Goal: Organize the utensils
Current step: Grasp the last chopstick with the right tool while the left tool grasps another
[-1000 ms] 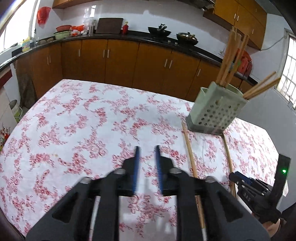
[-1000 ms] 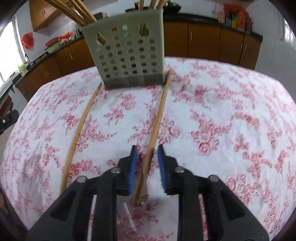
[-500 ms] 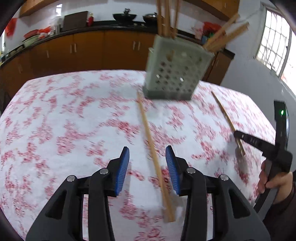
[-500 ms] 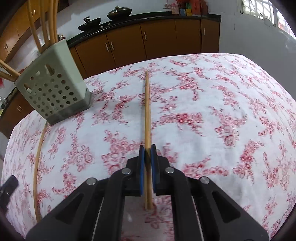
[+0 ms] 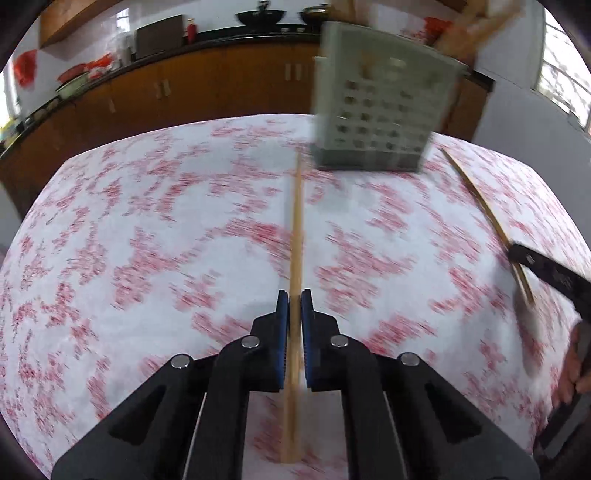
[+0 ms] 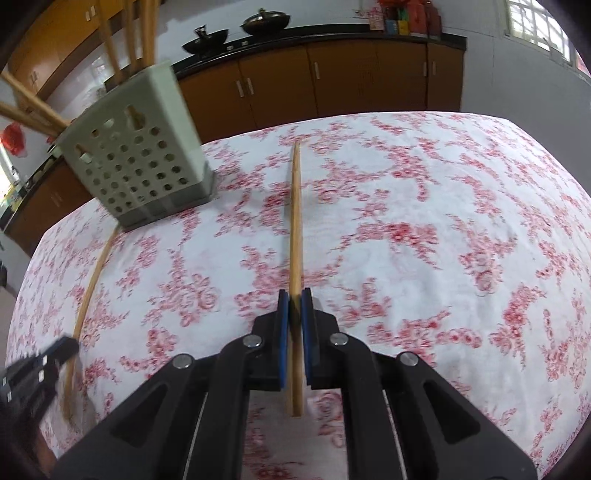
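Two wooden chopsticks lie on the floral tablecloth. My left gripper (image 5: 294, 297) is shut on one chopstick (image 5: 296, 229), which points toward the pale green perforated utensil holder (image 5: 380, 114). My right gripper (image 6: 294, 297) is shut on the other chopstick (image 6: 295, 221); this chopstick also shows in the left wrist view (image 5: 484, 210), with the right gripper (image 5: 543, 269) at its near end. The holder (image 6: 136, 162), with several chopsticks standing in it, is far left in the right wrist view. The left gripper (image 6: 40, 365) and its chopstick (image 6: 92, 280) show at lower left there.
The table (image 6: 443, 229) is covered by a white cloth with red flowers. Brown kitchen cabinets (image 5: 192, 88) and a dark counter with woks (image 6: 264, 18) run behind it. A wall and window (image 5: 561, 74) are at the right.
My left gripper closed on the chopstick it was straddling, with the view moving. My right gripper stays shut on its chopstick and has shifted a little.
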Tool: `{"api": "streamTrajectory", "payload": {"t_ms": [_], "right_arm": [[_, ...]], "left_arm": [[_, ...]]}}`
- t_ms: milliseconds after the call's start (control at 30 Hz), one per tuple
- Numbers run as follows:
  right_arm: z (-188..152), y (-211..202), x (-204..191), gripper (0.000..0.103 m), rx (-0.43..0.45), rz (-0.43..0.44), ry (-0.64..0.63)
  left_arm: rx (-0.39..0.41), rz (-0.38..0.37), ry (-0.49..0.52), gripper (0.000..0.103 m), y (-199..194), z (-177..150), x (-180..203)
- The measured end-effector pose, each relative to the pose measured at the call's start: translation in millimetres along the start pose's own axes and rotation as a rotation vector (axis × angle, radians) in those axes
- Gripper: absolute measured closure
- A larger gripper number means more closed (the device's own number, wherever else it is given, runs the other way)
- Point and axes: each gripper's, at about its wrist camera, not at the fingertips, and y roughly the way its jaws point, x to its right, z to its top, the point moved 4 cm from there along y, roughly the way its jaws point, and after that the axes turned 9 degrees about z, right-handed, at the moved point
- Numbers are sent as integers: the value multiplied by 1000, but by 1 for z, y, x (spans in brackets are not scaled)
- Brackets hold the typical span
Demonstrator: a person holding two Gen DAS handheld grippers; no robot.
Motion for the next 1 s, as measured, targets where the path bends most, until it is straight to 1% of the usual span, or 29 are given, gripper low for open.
{"api": "streamTrajectory", "payload": {"t_ms": [133,233,367,500,600,800,1000], "right_arm": [[0,5,-14,95,-7,14,-41],[2,9,-21,95,-8,11,-68],[6,16,-27,95,-21,15,-105],[12,20,-26,95,-25,-5,-123],[13,20,-22,95,-25,-1,-114],[14,21,-22,95,-25,2,-112],[14,22,-21,95,-25,1,-112]], "left_arm": [[-3,56,-55,95,15,14,-29],[0,73,-77,95,24,22,-45],[3,79,-81,95,29,26,-54],[2,69,-86,94,30,26,-57],[2,65,-87,93,30,26,-57],[3,53,-74,85,32,28,-53],[3,51,-74,85,31,28,-50]]}}
